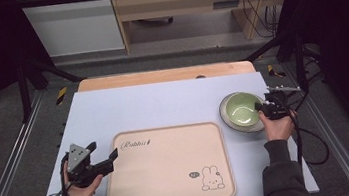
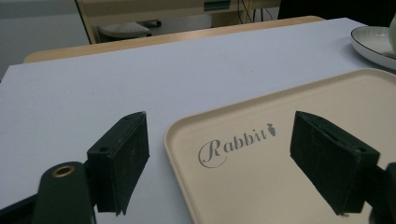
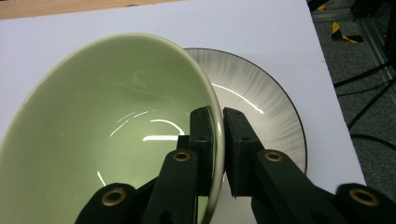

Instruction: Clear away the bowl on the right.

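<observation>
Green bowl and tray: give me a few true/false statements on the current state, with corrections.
1. The right gripper is clamped on the rim of the green bowl. True.
2. The green bowl sits on the tray. False: it is over the white plate, right of the tray.
3. The left gripper has its jaws wide apart with nothing gripped. True.
4. The tray carries a plate. False: its surface is bare apart from the printed rabbit and lettering.
5. The left gripper holds the white plate. False: it hovers at the tray's left edge.
</observation>
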{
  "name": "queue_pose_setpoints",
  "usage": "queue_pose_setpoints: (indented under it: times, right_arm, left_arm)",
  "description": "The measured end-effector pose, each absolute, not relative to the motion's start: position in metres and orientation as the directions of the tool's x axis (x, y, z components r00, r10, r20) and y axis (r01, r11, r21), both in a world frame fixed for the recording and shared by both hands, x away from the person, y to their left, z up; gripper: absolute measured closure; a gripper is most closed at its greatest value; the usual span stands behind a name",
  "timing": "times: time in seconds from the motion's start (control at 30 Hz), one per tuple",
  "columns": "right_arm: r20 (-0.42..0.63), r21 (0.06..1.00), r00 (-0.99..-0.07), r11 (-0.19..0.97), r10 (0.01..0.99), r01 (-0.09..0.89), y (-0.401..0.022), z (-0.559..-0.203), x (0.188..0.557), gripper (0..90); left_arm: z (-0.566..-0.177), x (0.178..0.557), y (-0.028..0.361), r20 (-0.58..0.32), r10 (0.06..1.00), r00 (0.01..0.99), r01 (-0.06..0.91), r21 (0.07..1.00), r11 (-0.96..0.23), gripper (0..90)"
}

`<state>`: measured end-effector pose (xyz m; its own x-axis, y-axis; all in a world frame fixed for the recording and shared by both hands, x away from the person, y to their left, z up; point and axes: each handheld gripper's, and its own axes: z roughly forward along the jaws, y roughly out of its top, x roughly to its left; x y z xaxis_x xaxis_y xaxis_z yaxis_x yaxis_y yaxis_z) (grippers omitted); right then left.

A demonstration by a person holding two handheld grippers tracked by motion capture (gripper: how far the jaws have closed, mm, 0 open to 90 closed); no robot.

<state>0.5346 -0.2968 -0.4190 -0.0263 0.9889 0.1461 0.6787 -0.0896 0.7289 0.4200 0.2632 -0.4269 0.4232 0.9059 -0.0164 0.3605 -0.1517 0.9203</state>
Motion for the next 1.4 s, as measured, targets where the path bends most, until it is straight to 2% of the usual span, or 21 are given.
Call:
queue_pose_setpoints:
  times: [0.33,1.03,1.4]
  right_arm:
    - [0.163,0.755,-0.074,-0.076,0.984,0.651,-0.286,-0.403,0.527,83.1]
    - [0.119,0.831,-0.292,0.066,0.949,0.553,-0.237,-0.36,0.502,83.1]
    - [0.097,0.837,-0.377,0.13,0.921,0.531,-0.214,-0.353,0.495,83.1]
  left_arm:
    - [-0.427,0.42,0.263,-0.019,0.905,0.424,0.36,0.921,-0.149,19.3]
    - [-0.425,0.419,0.263,-0.018,0.905,0.425,0.353,0.924,-0.147,19.3]
    - [-0.424,0.418,0.263,-0.015,0.905,0.426,0.352,0.924,-0.15,19.2]
